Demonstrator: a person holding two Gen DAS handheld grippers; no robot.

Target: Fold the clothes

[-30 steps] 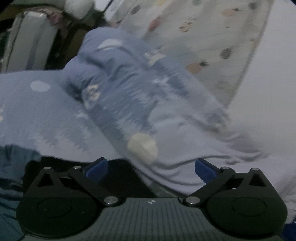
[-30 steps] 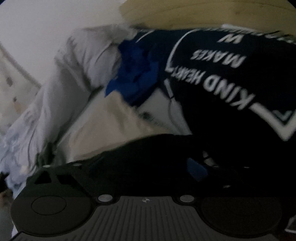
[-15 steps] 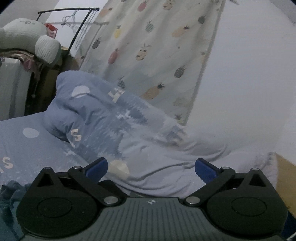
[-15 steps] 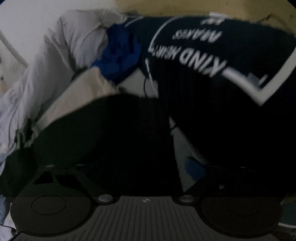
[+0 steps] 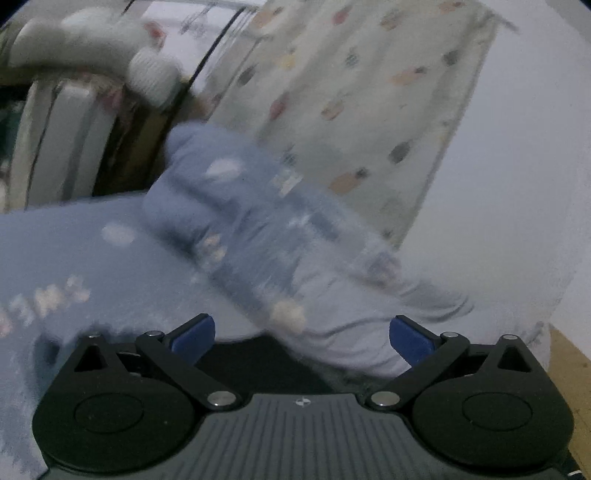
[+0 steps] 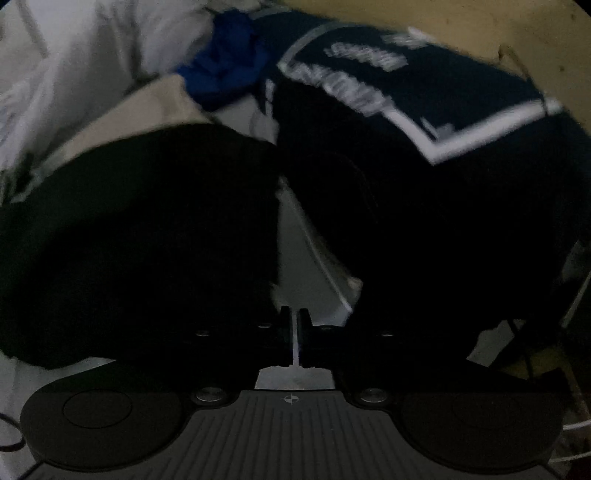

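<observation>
In the right wrist view a black garment [image 6: 147, 240] lies at the left and a dark navy shirt [image 6: 424, 122] with white lettering at the right, a strip of pale sheet between them. My right gripper [image 6: 293, 332] has its fingers together with only a thin gap; whether cloth is pinched between them is too dark to tell. A bright blue cloth [image 6: 229, 74] lies bunched at the back. In the left wrist view my left gripper [image 5: 301, 334] is open and empty, with a dark cloth edge [image 5: 258, 363] just below its blue pads.
A crumpled pale blue duvet [image 5: 240, 229] lies on the bed ahead of the left gripper. A pineapple-print curtain [image 5: 351, 110] hangs behind it. A plush toy [image 5: 110, 48] and a drying rack stand at the back left. A wooden surface [image 6: 480, 22] borders the shirts.
My right gripper's fingers have come together over the gap between the dark garments. The left view has swung down and right and is blurred; its fingers stay open.
</observation>
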